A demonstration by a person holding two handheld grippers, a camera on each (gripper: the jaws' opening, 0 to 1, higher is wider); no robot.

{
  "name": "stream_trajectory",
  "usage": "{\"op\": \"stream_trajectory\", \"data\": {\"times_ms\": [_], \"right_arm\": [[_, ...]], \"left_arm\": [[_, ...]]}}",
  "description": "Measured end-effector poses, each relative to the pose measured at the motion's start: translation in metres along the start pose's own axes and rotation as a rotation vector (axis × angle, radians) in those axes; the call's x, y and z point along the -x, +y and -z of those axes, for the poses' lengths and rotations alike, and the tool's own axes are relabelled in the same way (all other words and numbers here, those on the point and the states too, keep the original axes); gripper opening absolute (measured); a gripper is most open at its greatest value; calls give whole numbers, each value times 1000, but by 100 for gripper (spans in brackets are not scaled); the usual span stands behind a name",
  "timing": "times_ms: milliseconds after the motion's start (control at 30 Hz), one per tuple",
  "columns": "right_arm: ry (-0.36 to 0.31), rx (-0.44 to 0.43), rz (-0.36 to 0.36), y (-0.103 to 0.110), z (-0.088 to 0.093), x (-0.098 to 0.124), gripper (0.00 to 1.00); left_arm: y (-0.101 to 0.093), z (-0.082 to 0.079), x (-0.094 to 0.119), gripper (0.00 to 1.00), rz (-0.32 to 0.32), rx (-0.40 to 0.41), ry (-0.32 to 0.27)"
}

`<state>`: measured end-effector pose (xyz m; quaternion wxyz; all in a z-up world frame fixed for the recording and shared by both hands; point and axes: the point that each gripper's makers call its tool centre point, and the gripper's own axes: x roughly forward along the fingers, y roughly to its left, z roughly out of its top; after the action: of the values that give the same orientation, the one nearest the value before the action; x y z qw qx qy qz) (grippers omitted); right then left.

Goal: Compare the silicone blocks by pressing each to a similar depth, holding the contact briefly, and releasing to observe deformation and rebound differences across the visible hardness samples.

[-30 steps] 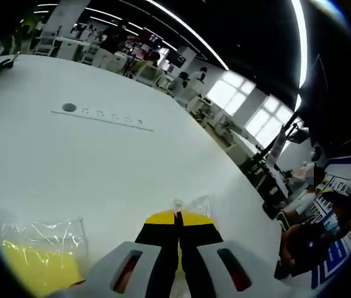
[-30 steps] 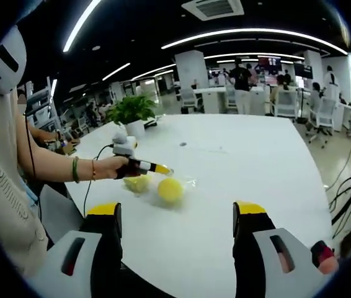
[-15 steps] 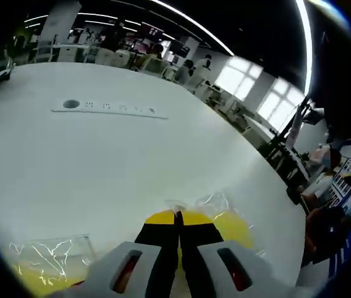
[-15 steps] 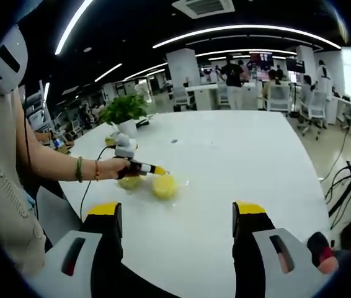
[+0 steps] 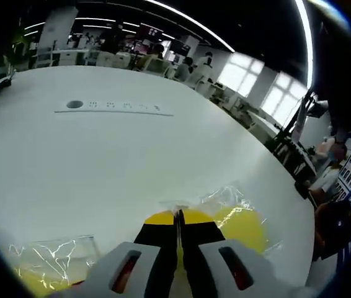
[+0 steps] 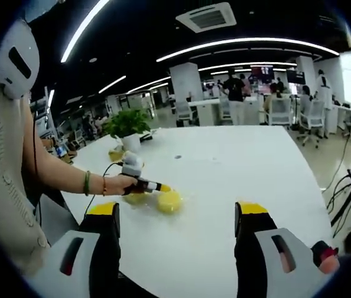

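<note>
In the left gripper view my left gripper (image 5: 178,216) is shut, its yellow tips together just above a yellow silicone block in clear wrap (image 5: 242,225) on the white table (image 5: 101,161). A second wrapped yellow block (image 5: 45,264) lies at the lower left. In the right gripper view my right gripper (image 6: 179,214) stands open and held back from the table, nothing between its fingers. There the left gripper (image 6: 154,185), held in a person's hand (image 6: 118,184), points at the two yellow blocks (image 6: 168,200).
A power strip panel (image 5: 113,108) is set into the table farther off. A potted plant (image 6: 126,126) stands at the table's far left corner. Office chairs and desks (image 6: 275,108) fill the room behind, and a person's torso (image 6: 5,186) is close on the left.
The left gripper view has swung so the wrapped yellow block shows more fully to the right of the shut tips. In the right gripper view, the scene has shifted slightly lower and farther.
</note>
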<state>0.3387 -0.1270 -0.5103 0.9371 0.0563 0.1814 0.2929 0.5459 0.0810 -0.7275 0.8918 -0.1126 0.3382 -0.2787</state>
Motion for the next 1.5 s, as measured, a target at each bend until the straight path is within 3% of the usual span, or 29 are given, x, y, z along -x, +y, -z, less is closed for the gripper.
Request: {"op": "stream_trajectory", "data": {"times_ms": [133, 333, 467, 633, 900, 1200, 1500], "right_arm": [[-94, -82, -34, 9, -12, 1, 70], [-96, -90, -22, 10, -9, 3, 71], [-91, -87, -18, 11, -8, 4, 70], [-94, -91, -20, 13, -6, 6, 69], [-102, -95, -30, 19, -5, 6, 68], [-107, -101, -54, 31, -4, 7, 69], [-114, -68, -105, 51, -7, 5, 70]], "left_arm": [[1, 0, -1, 0, -4, -43, -2], [1, -1, -2, 1, -13, -150, 1], [1, -3, -2, 3, -19, -176, 4], [9, -9, 0, 17, -64, -216, -4], [9, -14, 15, 21, -87, -273, 6], [2, -26, 46, 29, -89, -285, -27], [-17, -35, 96, 41, -60, -321, -79]]}}
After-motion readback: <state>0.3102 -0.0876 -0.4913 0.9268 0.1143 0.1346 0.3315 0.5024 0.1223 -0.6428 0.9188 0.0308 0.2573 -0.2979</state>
